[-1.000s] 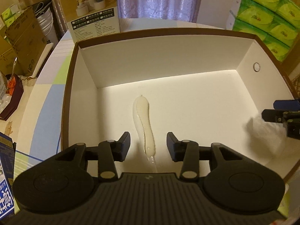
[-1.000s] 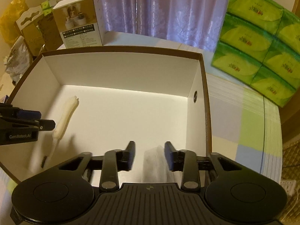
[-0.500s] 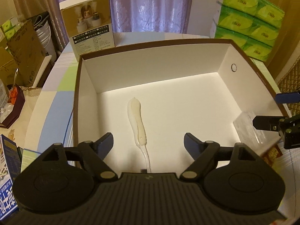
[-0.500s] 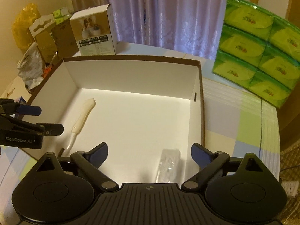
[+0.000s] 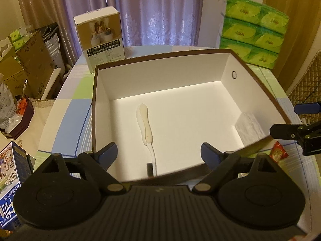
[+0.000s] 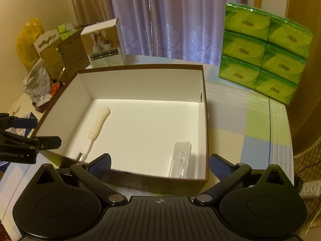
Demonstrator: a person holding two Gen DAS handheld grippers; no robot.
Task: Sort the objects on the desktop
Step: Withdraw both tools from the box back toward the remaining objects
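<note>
I had both tools empty. My left gripper [image 5: 158, 150] hung with its jaws wide apart near the box [image 5: 160, 60] front wall; my right gripper [image 6: 159, 161] was spread just as wide. The cream brush [image 5: 145, 123] lay inside left, the clear packet [image 6: 181, 160] inside right, apart so neither covered the other. A red sachet [image 5: 278, 153] sat outside, likely next.

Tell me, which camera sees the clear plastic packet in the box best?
The right wrist view: the clear packet lies close and whole, against the box's right wall. In the left wrist view the clear packet is a pale blur at the far right.
</note>
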